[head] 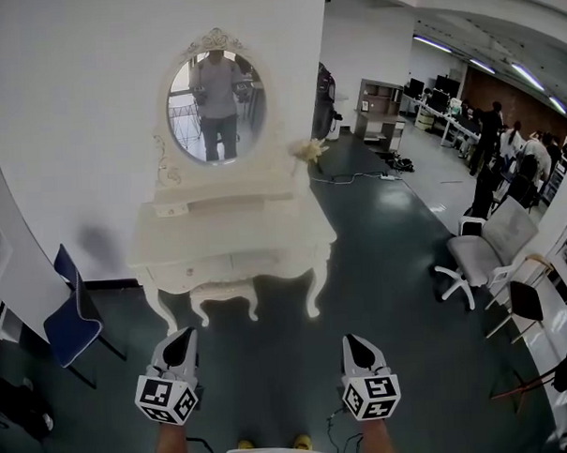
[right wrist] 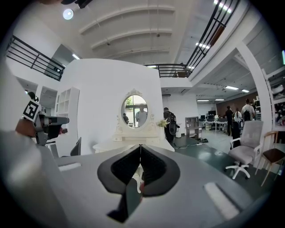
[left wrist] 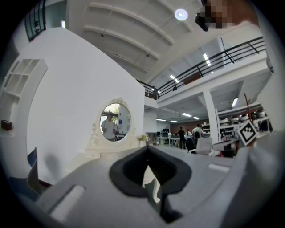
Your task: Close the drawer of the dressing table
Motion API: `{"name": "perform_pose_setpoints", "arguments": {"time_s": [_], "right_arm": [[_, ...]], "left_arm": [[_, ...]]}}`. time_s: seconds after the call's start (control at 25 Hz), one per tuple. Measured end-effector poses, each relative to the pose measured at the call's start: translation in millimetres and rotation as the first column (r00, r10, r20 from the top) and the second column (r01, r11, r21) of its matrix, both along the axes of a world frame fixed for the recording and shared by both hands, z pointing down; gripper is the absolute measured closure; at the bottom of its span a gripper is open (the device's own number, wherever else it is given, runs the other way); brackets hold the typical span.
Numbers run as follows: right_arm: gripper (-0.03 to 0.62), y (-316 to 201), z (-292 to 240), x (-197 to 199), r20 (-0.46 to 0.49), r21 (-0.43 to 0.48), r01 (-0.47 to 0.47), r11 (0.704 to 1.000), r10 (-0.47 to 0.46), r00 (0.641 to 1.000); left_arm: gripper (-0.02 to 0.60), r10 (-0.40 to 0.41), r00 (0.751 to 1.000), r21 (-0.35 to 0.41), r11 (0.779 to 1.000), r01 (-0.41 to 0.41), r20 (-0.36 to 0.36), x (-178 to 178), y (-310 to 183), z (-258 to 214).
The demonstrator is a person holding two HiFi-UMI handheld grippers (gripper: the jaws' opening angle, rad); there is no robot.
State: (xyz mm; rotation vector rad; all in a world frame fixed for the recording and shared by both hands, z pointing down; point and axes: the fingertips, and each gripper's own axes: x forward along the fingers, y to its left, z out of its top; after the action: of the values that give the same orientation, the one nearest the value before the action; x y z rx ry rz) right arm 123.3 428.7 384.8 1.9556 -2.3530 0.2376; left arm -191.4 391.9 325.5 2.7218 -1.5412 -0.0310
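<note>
The white dressing table (head: 229,234) with its oval mirror (head: 216,106) stands against the white wall, straight ahead of me. Its front drawers (head: 231,266) run along the near edge; from here I cannot tell whether any stands out. A small drawer (head: 171,210) sits on the upper shelf at left. My left gripper (head: 186,333) and right gripper (head: 350,340) hang low, well short of the table, jaws together and holding nothing. In the left gripper view the left gripper (left wrist: 148,149) points towards the dressing table (left wrist: 95,153). The right gripper (right wrist: 140,146) faces the dressing table (right wrist: 120,144).
A white stool (head: 223,294) is tucked under the table. A blue chair (head: 72,319) stands at left, a white office chair (head: 482,254) at right, wooden chairs (head: 529,302) beyond it. A cable (head: 356,177) lies on the dark floor behind. People stand far back right.
</note>
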Motion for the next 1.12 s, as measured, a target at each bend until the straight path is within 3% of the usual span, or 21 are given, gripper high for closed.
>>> {"name": "perform_pose_setpoints", "arguments": {"time_s": [0.4,0.52,1.12], "right_arm": [[0.580,1.3,6.8,-2.7,-0.007,-0.009,-0.003,1.000,0.003,1.000],[0.546,-0.6,9.7,-5.4,-0.008,-0.018,-0.002,1.000,0.002,1.000],[0.525,-8.0,13.7,-24.7,-0.022,-0.032,-0.017,0.999,0.016,1.000]], "left_arm": [[0.582,0.022,1.000,-0.008,1.000,-0.022,-0.003,5.9,1.0,4.0],[0.581,0.026,1.000,-0.011,1.000,-0.026,-0.005,4.4,-0.6,5.6],[0.581,0.016,1.000,-0.032,0.999,-0.017,-0.021,-19.9,-3.4,14.9]]}}
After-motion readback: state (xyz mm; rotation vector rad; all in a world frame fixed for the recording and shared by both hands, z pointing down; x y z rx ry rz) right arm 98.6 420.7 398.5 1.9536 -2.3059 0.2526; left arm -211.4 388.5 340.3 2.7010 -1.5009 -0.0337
